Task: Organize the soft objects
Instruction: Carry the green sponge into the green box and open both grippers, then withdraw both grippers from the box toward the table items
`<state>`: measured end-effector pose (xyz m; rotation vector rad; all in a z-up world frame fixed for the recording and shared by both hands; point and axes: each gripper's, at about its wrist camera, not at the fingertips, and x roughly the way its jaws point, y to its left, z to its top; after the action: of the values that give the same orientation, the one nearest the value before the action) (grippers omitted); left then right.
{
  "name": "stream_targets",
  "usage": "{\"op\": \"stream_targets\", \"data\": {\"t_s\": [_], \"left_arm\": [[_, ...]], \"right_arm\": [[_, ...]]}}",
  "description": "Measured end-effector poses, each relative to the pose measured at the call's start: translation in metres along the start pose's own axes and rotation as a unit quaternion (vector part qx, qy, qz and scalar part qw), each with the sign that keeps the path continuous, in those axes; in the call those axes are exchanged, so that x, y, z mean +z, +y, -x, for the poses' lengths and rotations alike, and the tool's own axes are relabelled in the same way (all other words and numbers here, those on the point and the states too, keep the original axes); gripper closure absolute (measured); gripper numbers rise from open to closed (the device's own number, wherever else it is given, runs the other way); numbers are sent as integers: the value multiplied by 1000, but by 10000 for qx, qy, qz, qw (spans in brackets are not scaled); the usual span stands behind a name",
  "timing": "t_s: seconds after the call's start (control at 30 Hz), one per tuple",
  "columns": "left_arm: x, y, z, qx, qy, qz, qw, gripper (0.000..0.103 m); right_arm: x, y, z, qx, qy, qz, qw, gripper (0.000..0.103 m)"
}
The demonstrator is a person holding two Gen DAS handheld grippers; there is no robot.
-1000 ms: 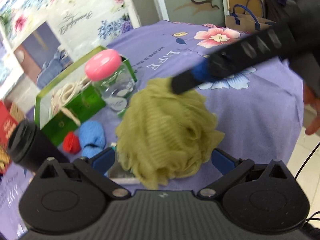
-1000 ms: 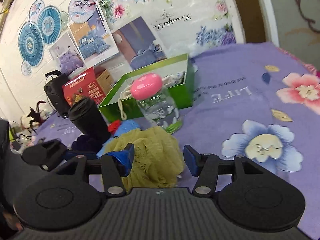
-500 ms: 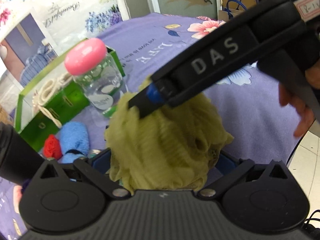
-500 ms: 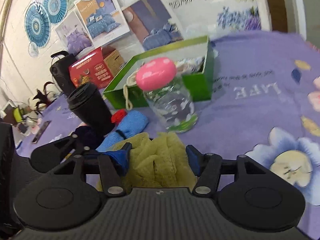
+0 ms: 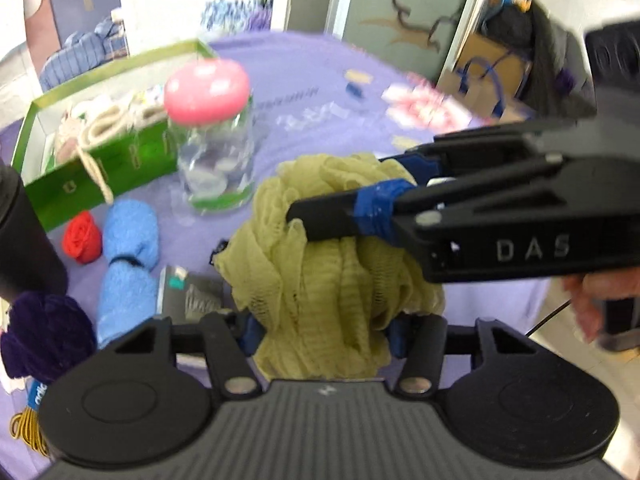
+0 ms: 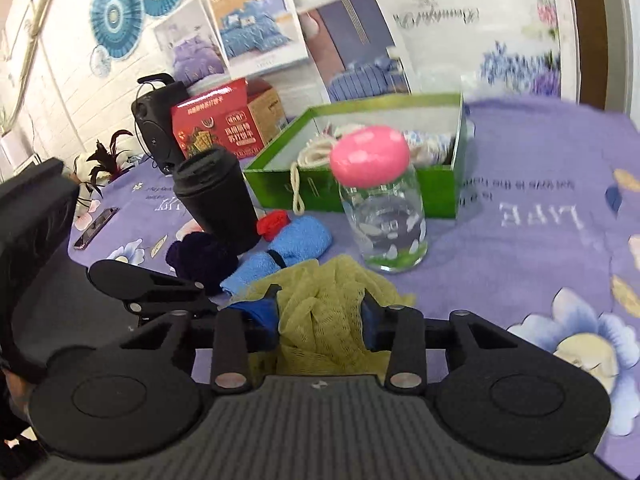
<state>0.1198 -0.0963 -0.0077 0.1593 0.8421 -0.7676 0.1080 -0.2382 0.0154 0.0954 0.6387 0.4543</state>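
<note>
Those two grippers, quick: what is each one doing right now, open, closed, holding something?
Left gripper: jaws just closed in, shut on the green bath sponge.
Right gripper: jaws just closed in, shut on the same sponge.

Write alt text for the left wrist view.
Both tools have just closed on a yellow-green mesh bath pouf: the left tool from below, the right tool from the right. Behind, on a purple cloth, stand a pink-lidded glass jar and a green box.
</note>
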Motion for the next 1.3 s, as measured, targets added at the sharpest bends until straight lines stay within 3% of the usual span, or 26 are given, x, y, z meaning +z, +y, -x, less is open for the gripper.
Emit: {"op": "stream_targets", "data": {"t_s": [0.17,0.3,0.43,0.47,0.53,0.57,0.6,0.7,0.9,1.13,1.3], "left_arm": [[39,-13,30,178,-770,-228,9966,47],[97,-6,44,598,-1370,-415,9879,47],[157,33,33,1017,-1430,-353,9839,45],[168,45,25,1057,-1339,-345,9847,41],[186,73,6,1159,-1118,-301,9865,11],[191,86,-4,1265,-1031,-229,9863,6],[194,98,-12,1481,-954,-96,9843,0],[193,122,-19,1756,-949,243,9796,0],[184,135,4,2023,-1192,310,9715,0],[168,112,44,1847,-1420,397,9717,0],[125,87,75,1564,-1334,412,9778,0]], "right_arm": [[41,7,28,-282,-632,446,9966,81],[104,4,27,-452,-1055,903,9893,80],[171,-14,-9,-447,-1139,1009,9873,79],[184,-21,-23,-404,-1109,932,9886,79],[201,-35,-53,-327,-888,749,9927,75],[207,-43,-68,-363,-811,577,9944,74],[210,-52,-80,-396,-776,399,9954,74],[215,-77,-103,-347,-841,-242,9956,74],[211,-80,-99,-355,-1095,-267,9930,74],[188,-71,-67,-577,-1022,-178,9929,74],[146,-52,-19,-620,-1172,-168,9910,73]]}}
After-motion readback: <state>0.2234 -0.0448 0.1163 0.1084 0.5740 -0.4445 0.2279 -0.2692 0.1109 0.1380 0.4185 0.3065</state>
